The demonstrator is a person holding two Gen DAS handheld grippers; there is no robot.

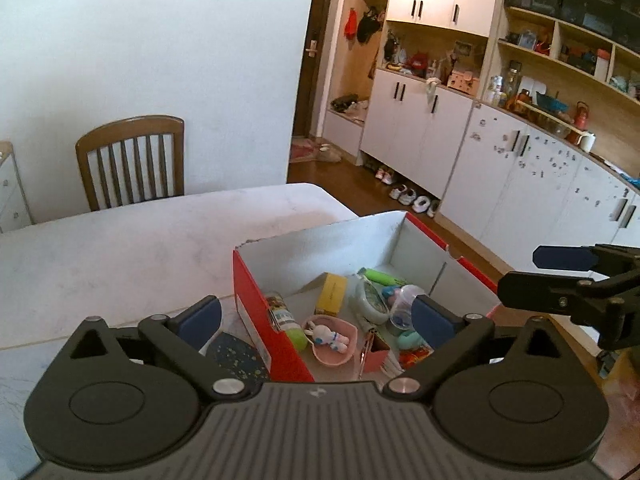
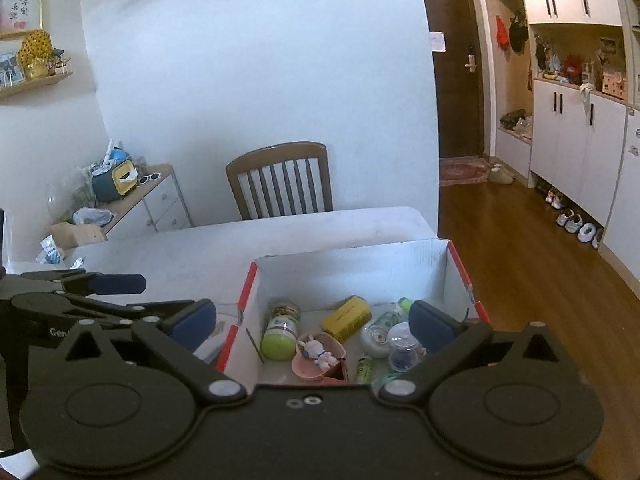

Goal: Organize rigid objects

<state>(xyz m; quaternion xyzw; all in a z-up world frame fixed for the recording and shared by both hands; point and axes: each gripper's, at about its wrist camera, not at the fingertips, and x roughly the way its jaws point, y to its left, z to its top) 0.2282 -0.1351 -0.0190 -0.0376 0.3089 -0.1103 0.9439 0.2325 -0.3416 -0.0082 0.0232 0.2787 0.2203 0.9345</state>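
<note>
A broad white marble-look table (image 2: 168,256) is seen across both views, with a brown slatted wooden chair (image 2: 280,180) pushed up at its far edge. Toward the table's near right corner stands an open red cardboard box with white inner walls (image 1: 320,248), and the task's small things are gathered on its floor.

Both tools are held above the box's near end. The left gripper (image 1: 316,316) is spread wide with nothing between its blue pads, and the right gripper (image 2: 316,320) is likewise parted and empty.

Inside the box, a yellow rectangular carton (image 2: 346,317) lies flat near the middle; it is judged light and stiff, and would best be pinched across its narrow sides. A small bottle with a lime-green cap and printed label (image 2: 280,330) lies on its side by the left wall; its round body is likely to roll or slip, so a grip across the capped end is suggested. A pink shallow plastic dish (image 2: 316,360) holds a tiny white figurine (image 2: 318,352), which could tip out if the dish were lifted by one rim. A clear domed plastic capsule (image 2: 402,346) and a white oval case (image 2: 376,336) lie together at the right; both are judged smooth and hard.

Just outside the box's left wall, a dark speckled flat object (image 1: 236,356) rests on the table.
</note>
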